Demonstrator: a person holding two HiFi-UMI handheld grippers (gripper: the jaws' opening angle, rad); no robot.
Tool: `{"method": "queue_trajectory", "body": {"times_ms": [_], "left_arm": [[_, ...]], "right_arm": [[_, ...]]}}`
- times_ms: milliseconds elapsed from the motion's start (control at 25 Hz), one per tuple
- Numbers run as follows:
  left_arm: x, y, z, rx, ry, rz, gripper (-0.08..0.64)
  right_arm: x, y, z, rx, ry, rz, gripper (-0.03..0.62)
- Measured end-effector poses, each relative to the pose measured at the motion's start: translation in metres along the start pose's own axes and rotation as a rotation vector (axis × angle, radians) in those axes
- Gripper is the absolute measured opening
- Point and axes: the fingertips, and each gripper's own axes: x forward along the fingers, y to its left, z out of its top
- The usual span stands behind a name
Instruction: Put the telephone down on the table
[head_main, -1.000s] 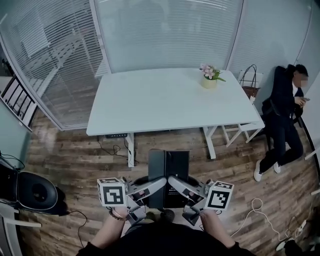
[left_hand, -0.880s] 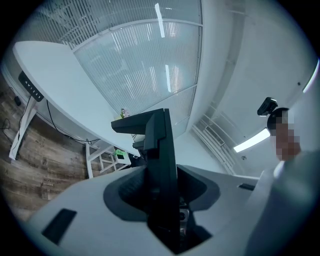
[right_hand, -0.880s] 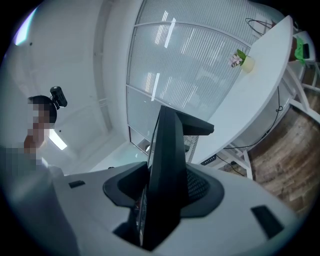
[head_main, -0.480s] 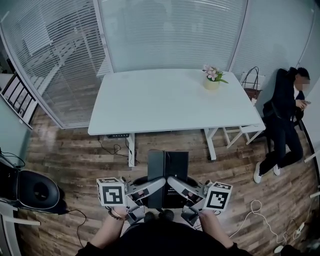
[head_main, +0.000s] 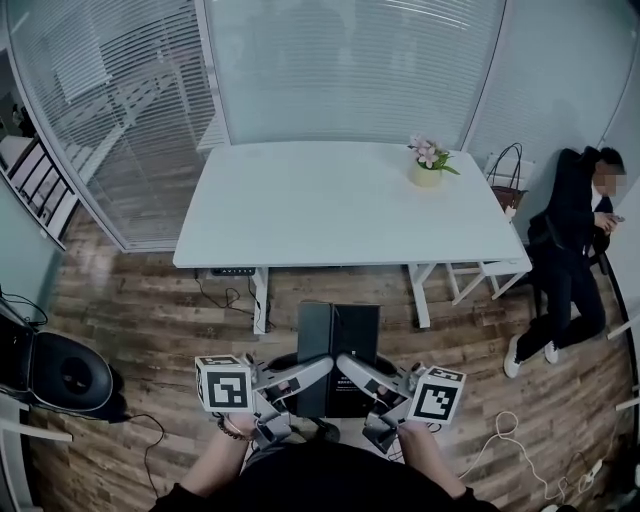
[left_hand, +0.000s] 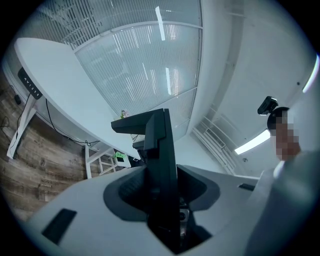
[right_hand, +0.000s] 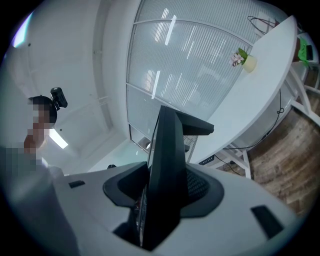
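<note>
The telephone (head_main: 337, 352) is a flat black box held above the wooden floor, short of the white table (head_main: 330, 205). My left gripper (head_main: 316, 367) is shut on its left side and my right gripper (head_main: 350, 365) on its right side, both low in the head view. In the left gripper view the telephone (left_hand: 161, 150) stands edge-on between the jaws of the left gripper (left_hand: 163, 202). The right gripper view shows the same dark edge of the telephone (right_hand: 167, 155), clamped in the right gripper (right_hand: 161, 197).
A small flower pot (head_main: 428, 166) stands at the table's far right. A person (head_main: 572, 250) sits to the right of the table, next to a white stool (head_main: 482, 274) and a bag (head_main: 508, 190). A black round device (head_main: 66, 372) sits at the left. Cables (head_main: 520, 432) lie on the floor.
Both grippers and the telephone keep their places low in the view. Only the head view has drifted a little, so the room sits slightly differently in the frame.
</note>
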Motion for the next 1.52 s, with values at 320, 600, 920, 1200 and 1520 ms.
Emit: {"method": "queue_trajectory", "body": {"times_ms": [320,600,920,1200,1520], "left_arm": [[0.001,0.001,-0.003,-0.014,-0.029,0.033,0.192],[-0.005,0.010,0.005,-0.014,-0.043,0.032,0.190],[0.005,0.030,0.033,-0.013,-0.016,0.022,0.190],[0.018,0.048,0.075,0.015,-0.015,0.003,0.190],[0.036,0.077,0.114,0.017,-0.012,-0.002,0.192]], "right_arm": [[-0.001,-0.003,-0.001,0.010,0.033,0.018,0.196],[0.012,-0.007,-0.002,0.013,0.043,0.027,0.196],[0.033,-0.025,0.020,0.006,0.022,0.009,0.196],[0.062,-0.040,0.054,-0.021,0.008,0.019,0.195],[0.091,-0.068,0.087,-0.022,0.003,0.014,0.196]]}}
